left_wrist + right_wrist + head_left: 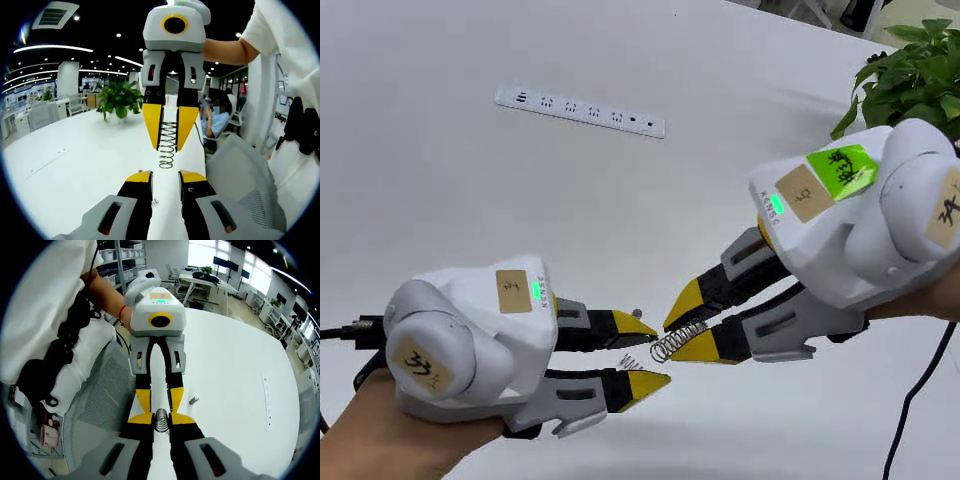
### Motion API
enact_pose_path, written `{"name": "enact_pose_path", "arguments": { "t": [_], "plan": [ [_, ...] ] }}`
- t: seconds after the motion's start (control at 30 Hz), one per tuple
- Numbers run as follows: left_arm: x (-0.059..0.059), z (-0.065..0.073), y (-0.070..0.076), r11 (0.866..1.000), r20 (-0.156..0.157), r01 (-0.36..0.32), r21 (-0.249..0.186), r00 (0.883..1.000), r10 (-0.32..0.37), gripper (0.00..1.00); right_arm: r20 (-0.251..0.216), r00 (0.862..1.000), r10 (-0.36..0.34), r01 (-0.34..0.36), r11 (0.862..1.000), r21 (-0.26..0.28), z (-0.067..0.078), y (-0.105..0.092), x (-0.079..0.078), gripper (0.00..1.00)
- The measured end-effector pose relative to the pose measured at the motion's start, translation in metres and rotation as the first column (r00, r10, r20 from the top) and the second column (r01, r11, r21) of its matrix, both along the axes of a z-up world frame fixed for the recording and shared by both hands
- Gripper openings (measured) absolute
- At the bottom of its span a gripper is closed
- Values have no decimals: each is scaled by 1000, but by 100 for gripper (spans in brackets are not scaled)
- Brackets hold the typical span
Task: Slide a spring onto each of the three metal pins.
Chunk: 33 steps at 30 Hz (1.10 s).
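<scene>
The right gripper point(668, 342) clenches a spring point(680, 340); the left gripper point(658, 354) gapes empty opposite. The right gripper view reveals a metal pin point(193, 400) on the table point(235, 365) beside it.

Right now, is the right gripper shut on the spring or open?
Shut on it: the right gripper pinches the spring between its yellow jaw tips, one coil end sticking out past them.

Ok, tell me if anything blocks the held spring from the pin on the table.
Nothing visibly lies between the spring in the right gripper and the pin; the left gripper sits close beside that path.
</scene>
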<state>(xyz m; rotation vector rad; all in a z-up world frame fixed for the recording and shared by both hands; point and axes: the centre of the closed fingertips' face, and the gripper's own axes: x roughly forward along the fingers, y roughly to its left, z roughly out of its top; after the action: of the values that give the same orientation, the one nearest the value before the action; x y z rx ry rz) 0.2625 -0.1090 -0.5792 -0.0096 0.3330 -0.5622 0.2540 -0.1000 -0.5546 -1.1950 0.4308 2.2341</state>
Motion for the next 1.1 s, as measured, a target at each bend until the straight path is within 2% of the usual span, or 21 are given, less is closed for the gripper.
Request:
{"name": "enact_pose_path", "arguments": {
  "t": [0.37,0.6,0.8,1.1],
  "plan": [
    [-13,-3,17,999,-10,-43,18,999,43,29,-2,999,-49,49,999,19,7,0,13,12],
    [-21,-8,33,995,-21,-90,35,996,90,38,17,997,-70,69,997,22,4,5,21,12],
    [-27,-11,47,992,-32,-120,43,992,121,42,22,997,-74,74,997,13,-1,9,27,12],
    [-37,-23,65,987,-54,-148,64,987,152,53,54,995,-81,81,997,0,-10,18,40,12]
  ]
}}
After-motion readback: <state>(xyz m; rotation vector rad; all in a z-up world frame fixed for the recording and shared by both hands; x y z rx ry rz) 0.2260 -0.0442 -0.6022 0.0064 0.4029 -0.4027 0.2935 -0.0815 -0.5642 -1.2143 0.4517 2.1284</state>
